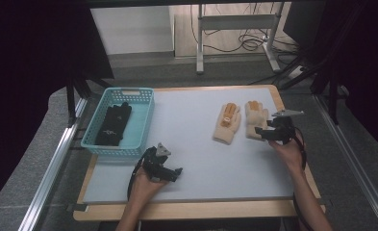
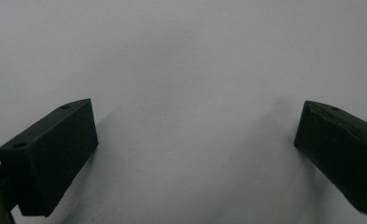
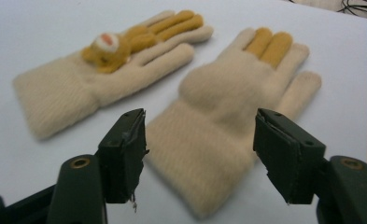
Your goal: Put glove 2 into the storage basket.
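Two cream knit gloves with orange fingers lie side by side on the white mat [image 1: 191, 159]. The nearer glove [image 3: 228, 98] [image 1: 255, 118] has its cuff between the jaws of my right gripper [image 3: 200, 149] [image 1: 262, 132]. The jaws straddle the cuff with a little room at the right side, so the gripper is open. The other glove [image 3: 102, 74] [image 1: 226, 122] carries a small orange animal figure and lies to its left. My left gripper [image 2: 195, 149] [image 1: 174, 174] rests open over bare mat near the front left, with nothing between its jaws.
A teal plastic basket [image 1: 143, 120] stands at the mat's left edge with a pair of black gloves [image 1: 114, 124] inside. The table's wooden rim [image 1: 292, 144] runs close to the right of my right hand. Table legs and cables lie on the floor beyond.
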Demonstrator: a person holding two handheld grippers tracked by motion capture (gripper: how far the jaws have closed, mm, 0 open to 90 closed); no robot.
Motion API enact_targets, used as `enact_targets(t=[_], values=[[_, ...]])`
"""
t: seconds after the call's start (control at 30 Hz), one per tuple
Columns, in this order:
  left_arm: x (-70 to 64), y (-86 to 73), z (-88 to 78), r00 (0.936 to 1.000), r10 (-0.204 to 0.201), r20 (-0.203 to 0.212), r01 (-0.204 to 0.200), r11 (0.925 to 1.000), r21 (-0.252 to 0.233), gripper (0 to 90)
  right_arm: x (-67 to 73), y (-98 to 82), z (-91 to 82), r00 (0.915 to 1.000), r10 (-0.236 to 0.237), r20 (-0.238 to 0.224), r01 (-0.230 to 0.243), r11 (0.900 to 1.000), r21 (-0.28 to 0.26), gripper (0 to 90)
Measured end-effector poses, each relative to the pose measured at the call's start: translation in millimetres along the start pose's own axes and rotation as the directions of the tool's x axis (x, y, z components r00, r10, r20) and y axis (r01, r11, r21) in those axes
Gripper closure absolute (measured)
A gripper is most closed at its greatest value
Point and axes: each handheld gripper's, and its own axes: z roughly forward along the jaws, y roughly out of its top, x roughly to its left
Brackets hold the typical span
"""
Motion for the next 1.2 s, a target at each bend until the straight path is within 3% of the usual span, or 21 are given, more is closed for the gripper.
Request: enact_targets(t=[0.2, 0.4, 0.67, 0.77, 0.83, 1.03, 1.2], values=[[0.0, 0.0, 0.0, 1.0, 0.0, 0.0, 0.0, 1.0, 0.0, 0.0, -14.3, 14.0, 21.7, 0.9999, -0.01, 0.011, 0.009, 0.999, 0.031, 43.8], [0.1, 0.0, 0.0, 1.0, 0.002, 0.0, -0.002, 1.0, -0.002, 0.0, -27.1, 22.3, 41.4, 0.9999, 0.002, 0.01, -0.003, 0.998, 0.055, 38.0], [0.1, -0.1, -0.1, 1.0, 0.003, 0.0, -0.003, 1.0, -0.001, 0.0, -26.8, 19.0, 62.5, 0.9993, -0.032, -0.02, 0.034, 0.996, 0.082, 32.3], [0.1, -0.1, 0.0, 1.0, 0.003, 0.0, -0.003, 1.0, -0.002, 0.0, -19.9, 18.3, 69.1, 0.9972, -0.075, -0.006, 0.075, 0.992, 0.105, 32.7], [0.1, -0.1, -0.1, 1.0, 0.003, 0.0, -0.003, 1.0, -0.002, 0.0, -17.1, 18.0, 71.5, 0.9954, -0.095, 0.006, 0.094, 0.99, 0.107, 38.4], [-0.1, -0.2, 0.1, 1.0, 0.001, 0.0, -0.001, 1.0, -0.004, 0.0, -18.7, 16.8, 70.6, 0.9992, -0.038, -0.009, 0.039, 0.991, 0.126, 52.9], [-0.1, -0.2, 0.0, 1.0, 0.003, -0.001, -0.003, 1.0, -0.003, 0.0, -16.4, 17.6, 65.0, 0.9994, -0.032, -0.011, 0.034, 0.991, 0.127, 56.3]])
